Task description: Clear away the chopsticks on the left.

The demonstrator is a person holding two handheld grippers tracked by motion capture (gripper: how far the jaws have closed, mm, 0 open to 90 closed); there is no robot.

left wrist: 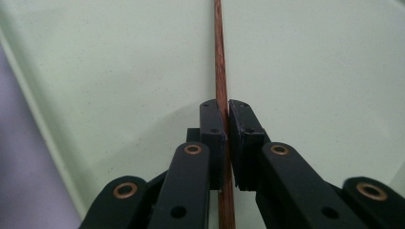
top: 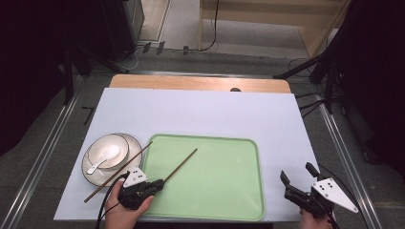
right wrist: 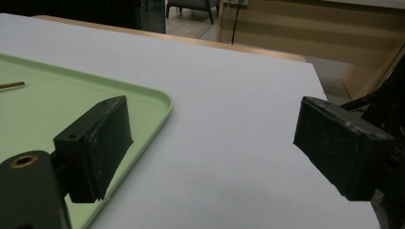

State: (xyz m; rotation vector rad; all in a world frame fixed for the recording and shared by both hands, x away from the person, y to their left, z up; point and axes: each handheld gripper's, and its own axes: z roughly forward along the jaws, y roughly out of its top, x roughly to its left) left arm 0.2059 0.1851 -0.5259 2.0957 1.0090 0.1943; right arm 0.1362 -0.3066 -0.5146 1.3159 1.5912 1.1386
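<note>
Dark reddish wood is what the left tongs (left wrist: 225, 117) are pinching: their jaws are pressing together on one chopstick (top: 180, 165) near its lower end, so that the long free part is reaching out over the pale green tray (top: 224, 191) toward about one o'clock from the hand. Gripping it low like this is probably giving the person a long lever for steering the tip down onto the tray floor. In the left gripper view the stick is running straight up between the pads, with green tray beneath it. The tray itself is lying at the near middle of the white-covered worktop (top: 205, 112) and is holding nothing but that stick above or on it; whether the tip is touching the floor I cannot tell. A second chopstick (top: 118, 171) is lying slantwise at about nine o'clock from the tray, resting across the rim of a plate (top: 134, 143). On that plate a white bowl (top: 109, 149) is sitting, and a white ceramic spoon (top: 104, 158) is lying inside the bowl. The right tongs (top: 299, 180) are waiting at four o'clock off the tray, jaws spread wide and holding nothing, likely kept clear until needed.
</note>
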